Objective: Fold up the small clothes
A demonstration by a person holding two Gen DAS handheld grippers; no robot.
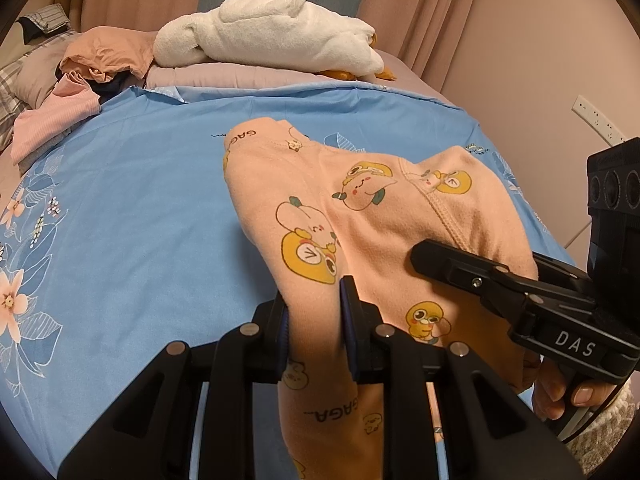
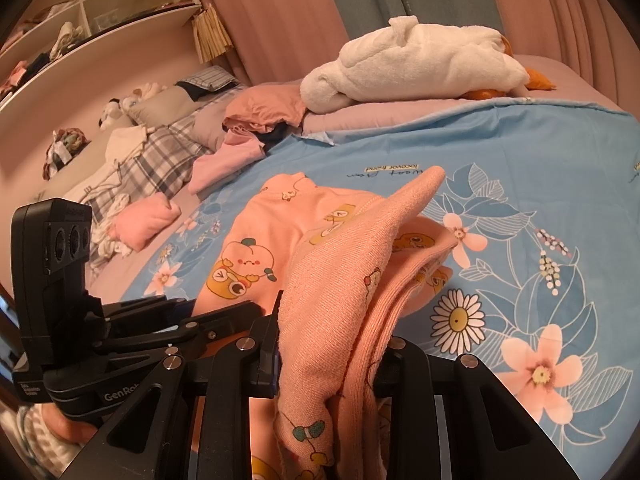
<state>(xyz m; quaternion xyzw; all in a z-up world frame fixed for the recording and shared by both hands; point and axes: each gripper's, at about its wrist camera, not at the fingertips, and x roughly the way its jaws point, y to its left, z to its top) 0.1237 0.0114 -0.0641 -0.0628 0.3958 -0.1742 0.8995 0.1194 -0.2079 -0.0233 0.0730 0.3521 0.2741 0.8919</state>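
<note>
A small peach garment (image 1: 360, 216) printed with cartoon animals lies on the blue floral sheet (image 1: 132, 184). My left gripper (image 1: 314, 320) is shut on its near edge, with cloth bunched between the fingers. The right gripper also shows in the left wrist view (image 1: 500, 276), reaching in from the right over the garment. In the right wrist view my right gripper (image 2: 328, 340) is shut on a lifted fold of the same garment (image 2: 348, 256), its inside face turned up. The left gripper (image 2: 160, 320) shows at the left of that view.
A white plush toy (image 1: 272, 36) lies on the mauve duvet at the far end of the bed. Pink and salmon clothes (image 1: 56, 120) are piled at the far left. A folded pink item (image 2: 144, 220) and plaid bedding (image 2: 152, 168) lie left of the sheet (image 2: 540, 208).
</note>
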